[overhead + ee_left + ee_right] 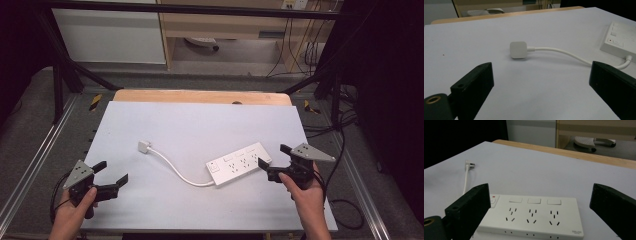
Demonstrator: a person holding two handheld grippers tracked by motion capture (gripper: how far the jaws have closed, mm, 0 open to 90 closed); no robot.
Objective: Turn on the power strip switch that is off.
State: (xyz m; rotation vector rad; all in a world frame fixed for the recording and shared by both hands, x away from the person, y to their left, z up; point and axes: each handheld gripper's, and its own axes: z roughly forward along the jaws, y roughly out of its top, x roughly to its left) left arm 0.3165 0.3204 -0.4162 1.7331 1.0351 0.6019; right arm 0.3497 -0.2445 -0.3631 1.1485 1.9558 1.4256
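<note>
The white power strip lies flat on the bench just ahead of your right claw, its near end almost at the claw's tips but not touching them. In the right gripper view the power strip sits between and just beyond the two jaws, with three sockets in a row, a switch above each, and a small red mark at the end toward the claw's left jaw. Its white cable runs from that end in a curve away from your right claw and ends in the white plug, which lies well ahead of your left claw. In the left gripper view the plug rests on the bench ahead of the gap between the jaws, apart from both, and the cable trails off toward the claw's right jaw. Both your claws stand wide apart and hold nothing. Your left claw hovers near the bench's front corner, well apart from your right.
</note>
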